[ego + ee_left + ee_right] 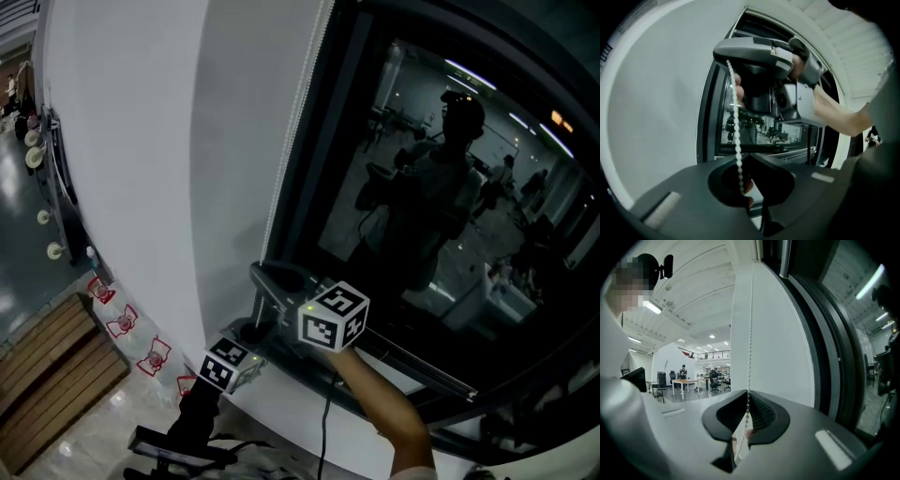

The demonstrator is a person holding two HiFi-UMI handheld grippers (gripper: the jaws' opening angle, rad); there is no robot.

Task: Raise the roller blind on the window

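Along the left side of the window frame (309, 169), the white bead chain (750, 333) hung straight down beside the white wall (141, 141). The right gripper (748, 392) was clenched on that chain, with the beads caught between its pinched jaw tips and the loose strand dangling below. Just under it, lower against the same frame, the left gripper (748, 155) had its tips closed on each other while the chain dropped through the hollow behind them. The chain looked ringed there rather than squeezed, so that gripper probably served as a guide. The roller blind itself appeared in no view. The window glass (450, 187) inside the frame was bare and dark, carrying only reflections, and the top of the frame lay out of sight. Judging from that, the blind was already well up and the pull on the chain was in hand. How much lift remained could not be told.
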